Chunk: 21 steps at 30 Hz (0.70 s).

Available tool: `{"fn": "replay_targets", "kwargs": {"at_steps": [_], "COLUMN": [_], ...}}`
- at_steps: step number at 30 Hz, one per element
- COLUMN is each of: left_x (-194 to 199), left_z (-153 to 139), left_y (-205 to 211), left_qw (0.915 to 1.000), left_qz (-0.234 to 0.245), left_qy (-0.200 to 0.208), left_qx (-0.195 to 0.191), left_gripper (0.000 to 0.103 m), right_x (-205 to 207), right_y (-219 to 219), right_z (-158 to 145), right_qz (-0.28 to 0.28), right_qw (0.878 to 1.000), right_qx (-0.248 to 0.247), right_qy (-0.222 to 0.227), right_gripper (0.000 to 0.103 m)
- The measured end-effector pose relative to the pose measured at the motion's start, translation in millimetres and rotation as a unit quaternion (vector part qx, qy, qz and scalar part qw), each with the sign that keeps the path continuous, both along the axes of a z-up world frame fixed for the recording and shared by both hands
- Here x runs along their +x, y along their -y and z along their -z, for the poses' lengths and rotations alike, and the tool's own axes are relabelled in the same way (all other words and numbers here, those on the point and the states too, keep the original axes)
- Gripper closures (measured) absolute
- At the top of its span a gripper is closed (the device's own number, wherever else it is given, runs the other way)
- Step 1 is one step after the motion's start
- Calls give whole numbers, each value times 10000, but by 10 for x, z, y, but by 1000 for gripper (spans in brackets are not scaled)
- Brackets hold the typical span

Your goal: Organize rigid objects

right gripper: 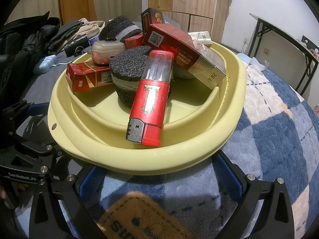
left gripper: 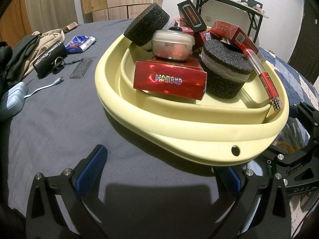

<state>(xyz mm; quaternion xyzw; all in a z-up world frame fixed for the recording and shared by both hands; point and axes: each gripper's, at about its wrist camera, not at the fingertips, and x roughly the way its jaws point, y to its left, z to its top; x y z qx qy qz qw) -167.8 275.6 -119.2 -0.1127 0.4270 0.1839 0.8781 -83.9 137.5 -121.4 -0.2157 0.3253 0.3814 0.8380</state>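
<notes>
A pale yellow basin point(left gripper: 179, 127) sits on the bed, piled with rigid objects. In the left wrist view it holds a red DIAMOND box point(left gripper: 169, 79), a black foam cylinder point(left gripper: 225, 69), a clear lidded container point(left gripper: 172, 44), a second foam disc point(left gripper: 147, 25), red packs point(left gripper: 233, 33) and a red lighter point(left gripper: 267, 79). In the right wrist view the lighter point(right gripper: 151, 95) leans on the inner rim of the basin point(right gripper: 139, 159), below a red-and-gold carton point(right gripper: 189, 53). My left gripper point(left gripper: 159, 159) is open at the basin's near edge. My right gripper point(right gripper: 157, 171) is open, its tips under the rim.
On the grey sheet point(left gripper: 59, 119) to the left lie clothes point(left gripper: 30, 47), a black pouch with keys point(left gripper: 49, 59), a blue packet point(left gripper: 79, 42) and a cable with a charger point(left gripper: 14, 97). A blue checkered blanket point(right gripper: 279, 139) covers the right side. A folding table point(left gripper: 229, 2) stands behind.
</notes>
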Motion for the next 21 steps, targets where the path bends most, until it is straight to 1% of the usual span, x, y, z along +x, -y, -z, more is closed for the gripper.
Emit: {"fn": "replay_targets", "kwargs": {"at_steps": [21], "left_x": [-29], "left_z": [14], "left_y": [23], "left_qw": [10000], "left_qz": [-1], "left_qy": [5], "left_qx": [5], "left_gripper": [0], "right_x": [-1], "right_y": [15], "right_z": [-4], "right_qz": [-1], "right_qw": [10000], "right_qx": [1], "right_qy": [-1], "right_gripper": [0]}}
